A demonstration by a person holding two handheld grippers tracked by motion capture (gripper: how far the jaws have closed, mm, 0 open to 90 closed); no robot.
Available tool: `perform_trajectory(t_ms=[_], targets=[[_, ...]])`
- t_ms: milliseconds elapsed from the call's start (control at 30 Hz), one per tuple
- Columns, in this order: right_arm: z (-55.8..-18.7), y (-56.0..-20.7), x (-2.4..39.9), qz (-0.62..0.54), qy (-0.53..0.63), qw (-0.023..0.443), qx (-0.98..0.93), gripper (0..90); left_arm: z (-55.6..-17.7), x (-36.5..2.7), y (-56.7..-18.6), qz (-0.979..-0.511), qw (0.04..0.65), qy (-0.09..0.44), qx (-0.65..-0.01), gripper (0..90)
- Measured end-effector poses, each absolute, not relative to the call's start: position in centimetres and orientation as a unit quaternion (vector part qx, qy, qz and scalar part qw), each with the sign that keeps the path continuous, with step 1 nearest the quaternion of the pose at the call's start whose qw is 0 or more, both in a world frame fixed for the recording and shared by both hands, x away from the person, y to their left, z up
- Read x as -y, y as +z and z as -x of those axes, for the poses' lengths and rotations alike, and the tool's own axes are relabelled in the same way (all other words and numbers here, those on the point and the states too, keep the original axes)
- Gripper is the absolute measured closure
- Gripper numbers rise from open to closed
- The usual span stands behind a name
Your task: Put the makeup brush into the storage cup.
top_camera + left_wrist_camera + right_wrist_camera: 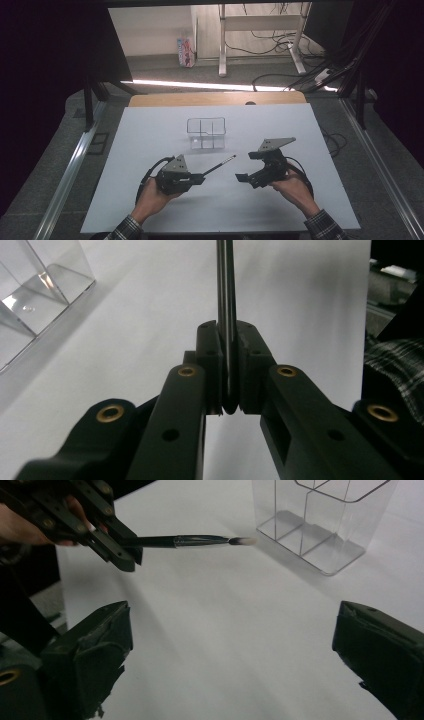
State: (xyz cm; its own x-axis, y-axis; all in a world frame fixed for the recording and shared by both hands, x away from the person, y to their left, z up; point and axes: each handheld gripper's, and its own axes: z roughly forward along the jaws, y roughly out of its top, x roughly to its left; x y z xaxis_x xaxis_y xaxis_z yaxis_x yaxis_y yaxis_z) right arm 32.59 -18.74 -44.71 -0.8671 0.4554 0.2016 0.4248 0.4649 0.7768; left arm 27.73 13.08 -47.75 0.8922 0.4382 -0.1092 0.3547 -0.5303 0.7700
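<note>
On the tabletop [150, 150] the divided holder [206, 133] stands at 12 o'clock of centre. The left tool [199, 177] sits at 7 o'clock and the right tool [247, 167] at 4 o'clock. The brush [220, 165] lies between them, pointing toward 2 o'clock.

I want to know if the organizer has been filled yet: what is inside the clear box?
Nothing: the clear box shows bare dividers and floor through its walls. The brush is outside it, clamped in the left gripper.

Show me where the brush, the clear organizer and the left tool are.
brush [200, 540], right gripper view, on its metal ferrule.
clear organizer [206, 120], high view, on its top rim.
left tool [230, 367], left gripper view, between its fingertips, shut on the brush.
</note>
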Motion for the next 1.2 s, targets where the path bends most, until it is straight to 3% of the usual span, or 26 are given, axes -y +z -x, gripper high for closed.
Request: perform_trajectory(t_ms=[433, 567, 633, 800, 967, 1200], targets=[[-32.3, -44.3, 18.2, -0.273, 0.495, -0.021, -0.825, 3.4, -27.7, -12.9, -47.9, -0.846, 0.481, 0.029, -0.226, 82.9], [-32.0, -44.2, 18.0, -0.270, 0.503, -0.020, -0.821, 12.4, -27.7, -12.8, -47.8, -0.844, 0.487, 0.029, -0.222, 82.9], [-32.0, -44.1, 18.0, -0.272, 0.523, -0.039, -0.807, 26.0, -27.6, -12.7, -47.8, -0.842, 0.493, 0.027, -0.219, 82.9], [-32.2, -44.1, 18.0, -0.278, 0.549, -0.082, -0.784, 41.4, -27.5, -12.5, -47.7, -0.842, 0.495, 0.025, -0.213, 82.9], [-32.6, -44.7, 17.7, -0.290, 0.571, -0.128, -0.758, 52.2, -27.4, -12.4, -47.6, -0.841, 0.498, 0.024, -0.209, 82.9], [-33.0, -45.1, 17.5, -0.296, 0.587, -0.157, -0.737, 68.7, -27.4, -12.3, -47.6, -0.842, 0.499, 0.023, -0.205, 82.9]])
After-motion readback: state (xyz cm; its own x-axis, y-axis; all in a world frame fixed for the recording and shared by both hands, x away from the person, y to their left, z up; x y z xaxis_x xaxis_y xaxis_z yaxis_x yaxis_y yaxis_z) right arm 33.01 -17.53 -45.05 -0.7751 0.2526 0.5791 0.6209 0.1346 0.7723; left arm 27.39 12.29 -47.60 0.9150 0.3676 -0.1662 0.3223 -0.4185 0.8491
